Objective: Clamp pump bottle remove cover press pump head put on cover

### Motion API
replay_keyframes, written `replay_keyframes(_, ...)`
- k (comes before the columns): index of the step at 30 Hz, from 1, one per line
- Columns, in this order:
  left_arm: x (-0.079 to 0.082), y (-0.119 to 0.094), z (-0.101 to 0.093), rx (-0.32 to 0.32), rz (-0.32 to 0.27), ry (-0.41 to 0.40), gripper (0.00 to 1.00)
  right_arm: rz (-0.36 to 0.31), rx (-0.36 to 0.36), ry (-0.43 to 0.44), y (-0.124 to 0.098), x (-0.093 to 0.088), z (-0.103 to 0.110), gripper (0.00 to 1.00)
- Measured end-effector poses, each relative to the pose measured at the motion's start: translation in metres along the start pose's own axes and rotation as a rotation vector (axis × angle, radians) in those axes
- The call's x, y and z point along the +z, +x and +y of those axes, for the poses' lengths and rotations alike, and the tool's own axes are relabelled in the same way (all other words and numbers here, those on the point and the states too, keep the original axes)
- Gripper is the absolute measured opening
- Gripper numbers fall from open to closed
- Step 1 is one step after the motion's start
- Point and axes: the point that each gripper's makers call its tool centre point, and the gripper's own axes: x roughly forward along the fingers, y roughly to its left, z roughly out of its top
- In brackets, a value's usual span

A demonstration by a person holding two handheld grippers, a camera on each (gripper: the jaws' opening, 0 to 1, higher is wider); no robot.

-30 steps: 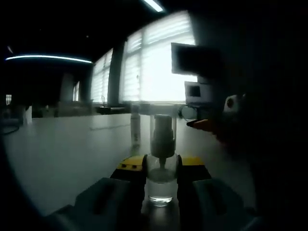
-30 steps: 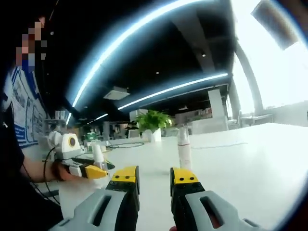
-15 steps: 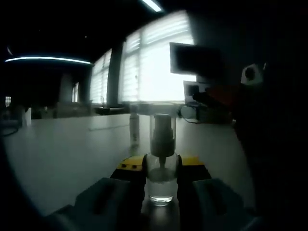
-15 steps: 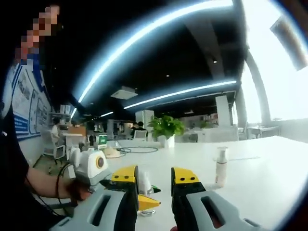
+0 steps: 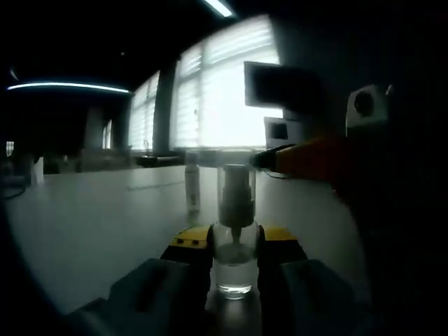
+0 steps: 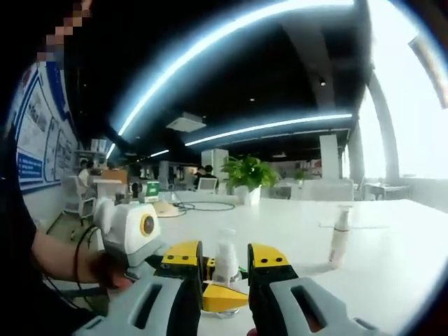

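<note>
A small clear pump bottle [image 5: 233,269] with a little liquid stands upright on the white table, with my left gripper [image 5: 234,241] shut on its body. A clear cover [image 5: 236,183] sits over the pump head. My right gripper [image 5: 269,158] comes in from the right, its orange fingertips level with the cover's top and close beside it. In the right gripper view, the covered bottle [image 6: 225,248] shows in the gap of my open right gripper [image 6: 225,260], with the left gripper [image 6: 221,297] and a hand behind it below.
A second slim bottle [image 5: 192,186] [image 6: 340,241] stands farther back on the white table [image 5: 91,224]. A potted plant [image 6: 245,175] and cables lie at the far end. Bright windows and a monitor [image 5: 276,85] are behind.
My right gripper has swung from the slim bottle toward the clamped bottle, reaching the cover's top from the right. The left gripper and the bottle have stayed still.
</note>
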Motion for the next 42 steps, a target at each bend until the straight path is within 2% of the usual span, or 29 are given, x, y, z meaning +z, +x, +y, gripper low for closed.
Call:
replay_keyframes(3, 0.0, 0.0, 0.0, 0.0, 0.0, 0.003, 0.16, 0.007, -0.006, 0.001, 0.004, -0.001, -0.001, 0.19)
replay_keyframes(6, -0.001, 0.0, 0.0, 0.0, 0.002, 0.005, 0.16, 0.009, -0.015, -0.026, 0.007, -0.001, -0.002, 0.14)
replay_keyframes(19, -0.002, 0.0, -0.001, -0.001, 0.008, 0.012, 0.16, 0.027, 0.001, -0.014, 0.012, -0.008, -0.001, 0.11)
replay_keyframes(42, -0.003, -0.001, -0.001, 0.0, 0.014, 0.018, 0.16, 0.023, 0.016, -0.034, 0.01, -0.007, 0.001, 0.09)
